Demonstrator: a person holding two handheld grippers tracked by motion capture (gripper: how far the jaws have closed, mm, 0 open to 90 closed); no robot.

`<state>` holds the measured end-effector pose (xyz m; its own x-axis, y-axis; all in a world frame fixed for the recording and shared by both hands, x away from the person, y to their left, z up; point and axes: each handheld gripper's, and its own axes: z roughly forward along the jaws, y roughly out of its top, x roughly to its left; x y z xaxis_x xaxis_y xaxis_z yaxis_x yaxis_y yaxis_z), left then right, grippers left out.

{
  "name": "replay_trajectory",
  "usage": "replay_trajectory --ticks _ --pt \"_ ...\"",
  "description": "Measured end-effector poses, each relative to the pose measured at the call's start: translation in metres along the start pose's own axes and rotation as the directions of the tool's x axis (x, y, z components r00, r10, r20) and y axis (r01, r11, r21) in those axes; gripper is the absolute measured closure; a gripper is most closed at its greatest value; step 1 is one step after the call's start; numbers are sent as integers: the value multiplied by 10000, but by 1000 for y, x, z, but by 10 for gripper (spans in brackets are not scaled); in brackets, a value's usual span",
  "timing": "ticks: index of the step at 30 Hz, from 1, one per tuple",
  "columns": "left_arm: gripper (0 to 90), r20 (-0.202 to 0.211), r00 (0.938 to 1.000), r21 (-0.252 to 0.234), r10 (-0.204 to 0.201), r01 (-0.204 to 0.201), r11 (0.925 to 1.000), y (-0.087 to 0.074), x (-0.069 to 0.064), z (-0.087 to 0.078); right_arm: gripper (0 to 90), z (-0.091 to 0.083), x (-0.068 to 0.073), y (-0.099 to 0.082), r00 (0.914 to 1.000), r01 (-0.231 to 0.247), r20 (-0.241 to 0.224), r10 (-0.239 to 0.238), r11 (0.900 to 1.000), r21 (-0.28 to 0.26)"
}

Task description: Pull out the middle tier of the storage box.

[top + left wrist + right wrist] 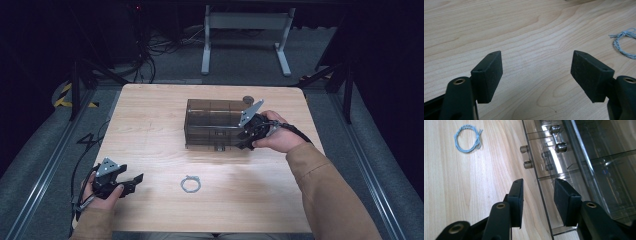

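Right gripper (248, 136) at the box (212, 124)

Its jaws straddle the box's front wall, half open, not pressing it; the box sits mid-table, at twelve o'clock from the string loop (190, 184). At the table's (150, 125) eight o'clock, the left gripper (136, 181) rests, jaws wide and empty.

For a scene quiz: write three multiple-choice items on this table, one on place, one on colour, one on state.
1. Where does the string loop lie?
A. inside the box
B. on the bare table, nearer the person than the box
C. between the left tongs

2. What colour is the box?
A. smoky transparent brown
B. white
C. red

3. How do the left tongs stand?
A. shut on the loop
B. shut on nothing
C. open, nothing between them

Key: 1 B, the high view shows it on wood; 2 A, dark see-through walls; 3 C, wide gap over bare wood.
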<state>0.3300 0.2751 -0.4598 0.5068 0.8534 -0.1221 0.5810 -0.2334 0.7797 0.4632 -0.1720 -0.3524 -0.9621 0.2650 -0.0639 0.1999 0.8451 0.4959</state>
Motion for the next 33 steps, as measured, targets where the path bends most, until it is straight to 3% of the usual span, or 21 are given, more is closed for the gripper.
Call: replay_trajectory --ticks 21,30,33 --pt "266 -111 9999 31 -57 57 10000 -5 2 -7 610 33 -1 1 9988 234 -446 -196 9960 861" --pt "265 -144 9999 -16 -52 52 10000 -5 1 -6 675 40 -2 -1 9987 317 -431 -270 9931 1130" --pt "265 -137 9999 -19 -53 53 10000 -5 1 -6 705 42 -2 0 9976 615 -379 -576 9920 1104"
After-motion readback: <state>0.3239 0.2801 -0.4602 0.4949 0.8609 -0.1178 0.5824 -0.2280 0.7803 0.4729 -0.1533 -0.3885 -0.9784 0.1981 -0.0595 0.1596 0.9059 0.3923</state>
